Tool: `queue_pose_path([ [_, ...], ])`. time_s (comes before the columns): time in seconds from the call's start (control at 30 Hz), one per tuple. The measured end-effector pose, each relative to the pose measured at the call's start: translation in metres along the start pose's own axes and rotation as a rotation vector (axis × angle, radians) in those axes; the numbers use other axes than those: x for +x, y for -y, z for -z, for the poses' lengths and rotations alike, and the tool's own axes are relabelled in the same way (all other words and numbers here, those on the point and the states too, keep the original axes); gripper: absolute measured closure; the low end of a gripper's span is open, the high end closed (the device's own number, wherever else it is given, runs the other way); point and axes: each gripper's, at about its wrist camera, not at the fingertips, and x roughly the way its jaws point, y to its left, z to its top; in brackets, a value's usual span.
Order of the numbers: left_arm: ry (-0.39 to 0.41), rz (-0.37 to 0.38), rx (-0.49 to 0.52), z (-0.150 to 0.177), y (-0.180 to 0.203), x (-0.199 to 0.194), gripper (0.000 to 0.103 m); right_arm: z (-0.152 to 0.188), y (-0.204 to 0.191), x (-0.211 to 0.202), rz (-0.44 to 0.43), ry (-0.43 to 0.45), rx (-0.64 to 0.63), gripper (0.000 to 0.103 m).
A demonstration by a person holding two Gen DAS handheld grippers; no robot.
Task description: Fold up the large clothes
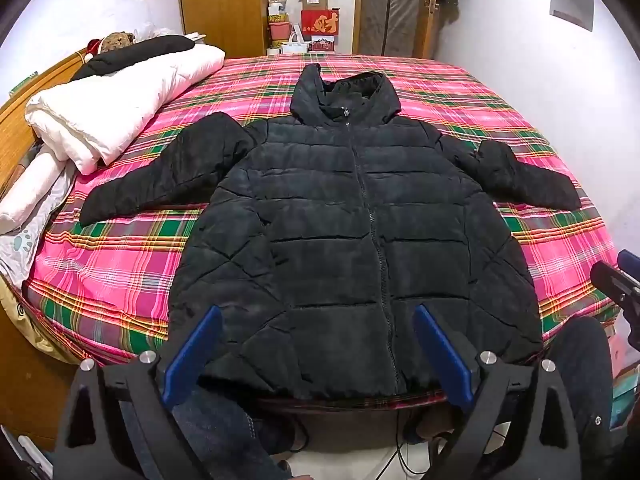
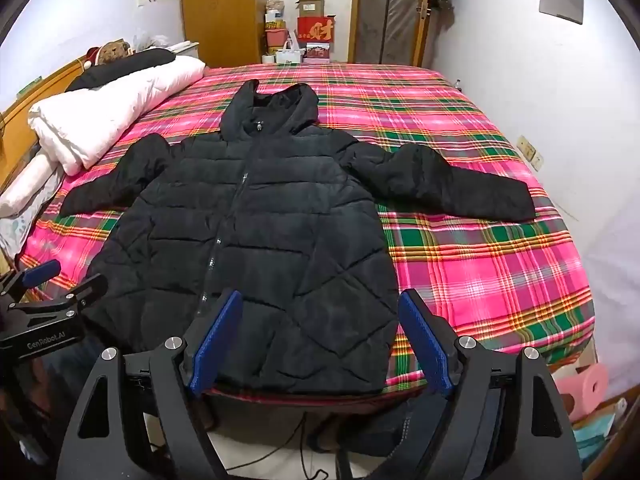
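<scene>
Item 1, left edge of the bed: rolled white quilt with a dark garment and a stuffed bear on it, by the wooden headboard. It lies near your jacket's left sleeve but not touching it.

Item 2, centre of the plaid bedsheet: black hooded puffer jacket, front up, zipped, hood toward the far edge, hem at the near edge where you stand. Left sleeve and right sleeve both lie spread out to the sides. Nothing is folded yet.

Item 3, near edge: left gripper, jaws spread wide, holding nothing, hovering above the hem just left of the zip. Right gripper, jaws likewise spread and empty, hovering over the hem's right corner.

Hazards, as a judgement:
- The padding is thick and slick; a shallow pinch on a sleeve may catch only the outer shell, and the sleeve would slip out mid-fold.
- The fill is springy, so a folded sleeve may spring back open unless you press it down.
- The hem lies at the very edge; dragging toward yourself could pull the jacket off the bed.
- Swinging the left sleeve wide could snag the quilt.
</scene>
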Motion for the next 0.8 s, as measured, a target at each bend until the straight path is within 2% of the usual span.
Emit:
queue_pose_path([
  [0.8, -0.012, 0.005, 0.007, 0.005, 0.0028, 0.0073, 0.005, 0.0038, -0.0023, 0.0067, -0.009, -0.016, 0.0, 0.023],
])
